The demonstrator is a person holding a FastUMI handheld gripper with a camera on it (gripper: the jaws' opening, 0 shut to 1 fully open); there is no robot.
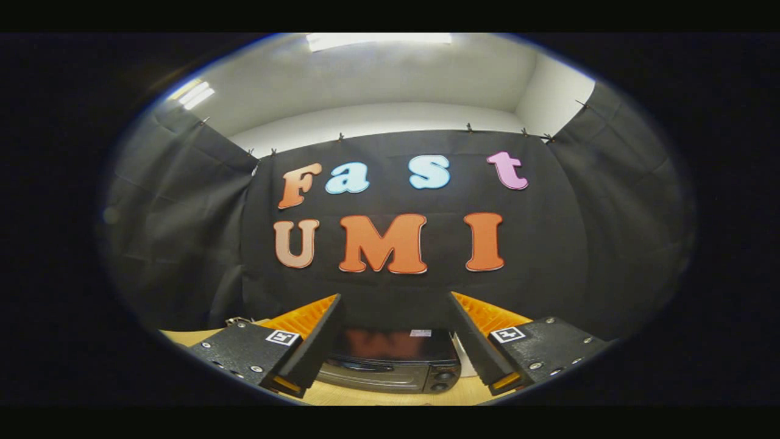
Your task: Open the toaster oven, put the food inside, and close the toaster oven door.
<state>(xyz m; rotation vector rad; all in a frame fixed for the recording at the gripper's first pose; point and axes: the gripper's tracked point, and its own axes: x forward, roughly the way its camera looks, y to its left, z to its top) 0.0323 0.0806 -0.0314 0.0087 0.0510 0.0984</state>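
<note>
Below, the gripper (396, 341) fingers spread apart; toaster oven (390, 366) between them, door seemingly closed.

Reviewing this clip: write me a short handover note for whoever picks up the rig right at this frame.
Gripper: open, fingers spread wide and holding nothing, raised above the table.
Toaster oven: sits on the wooden table, seen between the fingers and a little ahead of them, in front of the black cloth wall. Its door looks closed, with the handle across the front and the knobs on one side.
Food: not located from this frame.
Done: nothing judged by how things lie.
Left: bring the gripper down to the handle, pull the door open, find the food and put it inside, then shut the door.
</note>
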